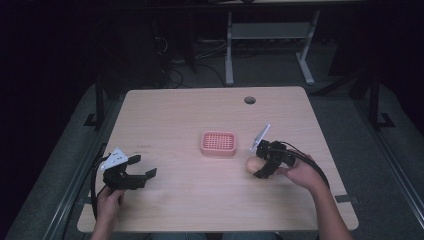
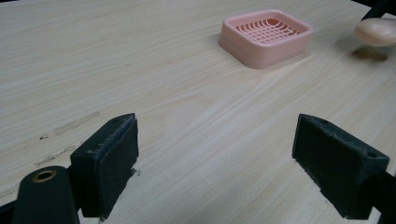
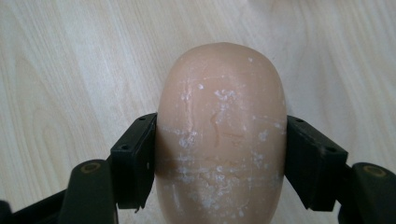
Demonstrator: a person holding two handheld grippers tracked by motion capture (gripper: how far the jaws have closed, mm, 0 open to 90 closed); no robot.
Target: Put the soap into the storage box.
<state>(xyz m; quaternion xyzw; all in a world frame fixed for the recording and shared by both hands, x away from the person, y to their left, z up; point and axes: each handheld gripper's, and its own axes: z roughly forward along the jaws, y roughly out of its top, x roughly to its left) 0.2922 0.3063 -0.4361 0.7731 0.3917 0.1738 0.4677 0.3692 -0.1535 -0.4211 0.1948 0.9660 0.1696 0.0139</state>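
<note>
High view: fixed cam above the person's side, looks fwd and down over the whole light wooden table, dark floor and desk legs beyond. Left gripper view: cam rides low on the left gripper, faces across the tabletop toward the pink plastic slatted soap dish, near-grazing angle, dish farther off. Right gripper view: cam on the right gripper, points almost straight down at the wood, v. close on the peach oval soap bar. Shared: dish and bar in high view; bar's edge at top right of left gripper view.
</note>
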